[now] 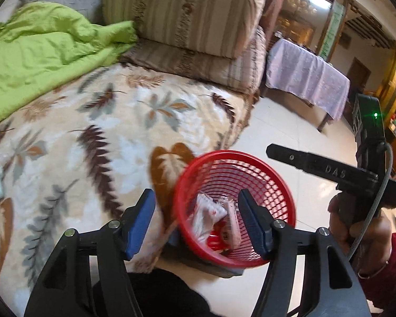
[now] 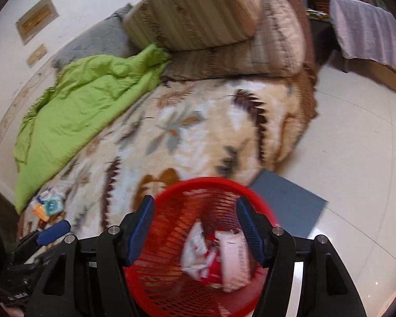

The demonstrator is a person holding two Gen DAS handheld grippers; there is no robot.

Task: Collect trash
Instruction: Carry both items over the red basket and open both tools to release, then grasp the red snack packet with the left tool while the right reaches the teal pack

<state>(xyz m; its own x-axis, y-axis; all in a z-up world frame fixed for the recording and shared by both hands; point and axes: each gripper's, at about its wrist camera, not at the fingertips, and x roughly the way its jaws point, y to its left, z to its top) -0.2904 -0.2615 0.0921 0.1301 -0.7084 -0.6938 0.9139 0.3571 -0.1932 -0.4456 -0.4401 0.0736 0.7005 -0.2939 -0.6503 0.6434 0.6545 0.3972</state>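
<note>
Bed (image 1: 118, 121) fills most of both views, covered in a leaf-print blanket (image 2: 198, 121), with a crumpled green quilt (image 1: 39, 52) toward the wall and two striped cushions (image 1: 187, 13) stacked at the head. Past the bed we see pale floor tile (image 2: 356, 145), a table under a lilac cloth (image 1: 309, 79), and a grey mat (image 2: 285, 206) on the floor at the bed's edge.

Red mesh basket (image 1: 277, 185) stands on the floor just beside the bed, partly on the mat. Inside it we count two or three white-and-red wrappers (image 2: 216, 253); blur stops us reading more.

More trash sits on the blanket: a small teal-and-orange packet pile (image 2: 48, 206) near the bed's near edge.

Left gripper (image 1: 196, 222) hangs over the basket, blue pads wide apart, nothing between them. Right gripper (image 2: 195, 229) also hangs over the basket, pads spread apart, empty. In the left view we see a hand (image 1: 356, 224) in a red sleeve holding the right gripper's handle.
</note>
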